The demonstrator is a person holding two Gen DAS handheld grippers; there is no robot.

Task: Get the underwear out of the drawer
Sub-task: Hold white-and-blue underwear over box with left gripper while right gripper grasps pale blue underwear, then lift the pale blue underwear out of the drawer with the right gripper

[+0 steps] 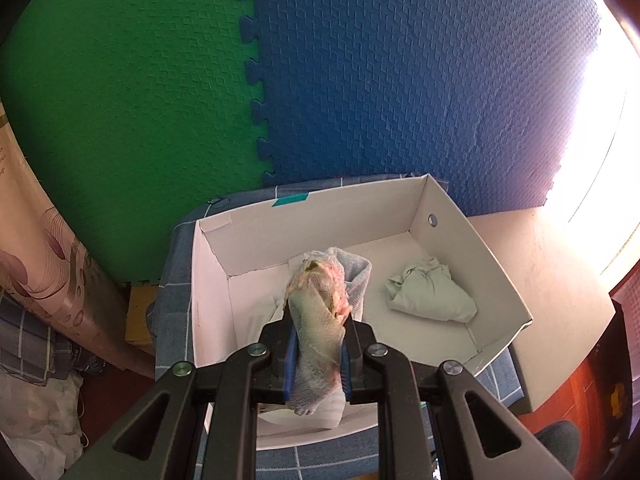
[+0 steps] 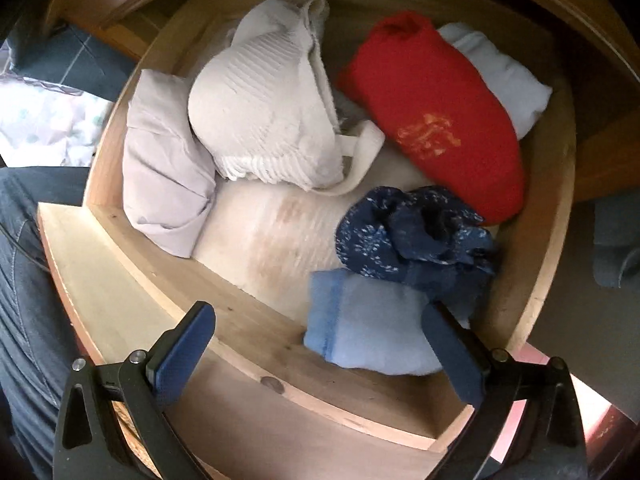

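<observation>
left gripper holds a mesh garment over the box, right gripper spread above the drawer

the left gripper (image 1: pixel 318 354) is pinching a rolled pale mesh undergarment (image 1: pixel 318 320) with pink and greenish patches between its blue pads; the roll sticks up past the fingertips and hangs out below them. it is held above an open white cardboard box (image 1: pixel 500 264) that sits on a blue checked cloth (image 1: pixel 176 280). inside the box lie a crumpled pale green garment (image 1: pixel 430 294) toward the right and a light blue-grey waffle-textured piece (image 1: pixel 358 276) just behind the held roll. behind the box stand green (image 1: pixel 132 100) and blue foam mats (image 1: pixel 420 80), joined by a toothed seam.

the right gripper (image 2: pixel 320 350) points down into an open wooden drawer (image 2: pixel 256 340), its fingers spread wide with nothing between the pads. the right finger overlaps a folded light blue garment (image 2: pixel 368 336) at the drawer's front right corner; whether it touches cannot be told. just behind that lies a bunched navy patterned garment (image 2: pixel 412 232). further back are a red rolled piece with an orange print (image 2: pixel 432 112), a pale blue one (image 2: pixel 508 76) beside it, a white ribbed bra (image 2: pixel 264 108) and a lilac-grey folded garment (image 2: pixel 164 160) against the left wall.
</observation>
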